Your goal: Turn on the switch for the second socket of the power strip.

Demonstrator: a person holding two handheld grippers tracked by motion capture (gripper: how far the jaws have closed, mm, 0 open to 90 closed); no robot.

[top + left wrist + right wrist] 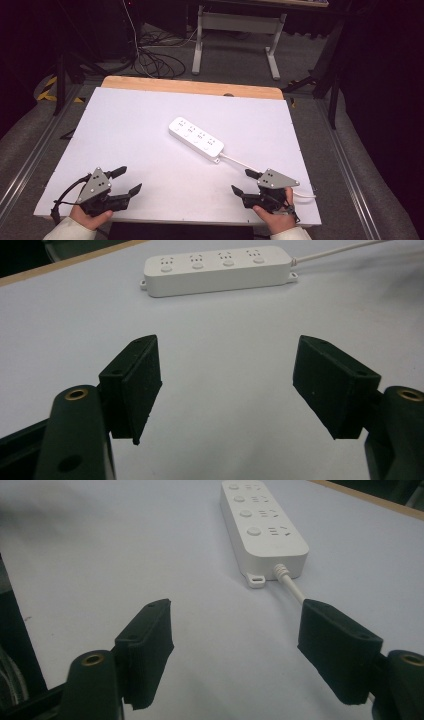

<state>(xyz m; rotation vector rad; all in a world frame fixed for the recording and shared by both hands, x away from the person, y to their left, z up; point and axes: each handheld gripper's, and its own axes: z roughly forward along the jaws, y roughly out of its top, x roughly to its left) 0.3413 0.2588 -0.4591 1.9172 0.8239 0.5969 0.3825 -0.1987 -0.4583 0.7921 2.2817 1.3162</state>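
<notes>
We had our left gripper (125, 181) and right gripper (244, 182) both wide open, empty, with the white power strip (196, 138) lying well ahead of them.

from my high view i lose the power strip's white cable (239, 161) where it runs behind the right gripper (246, 181). past the table's far edge the room is dark and i can't make out much beyond some floor cables (155, 60). my forearms are cut off by the bottom edge. in the right gripper view the cable (292, 587) slips behind one jaw, and in the left gripper view the cable (340, 251) leaves at the top edge. the socket markings are too small for me to read.
</notes>
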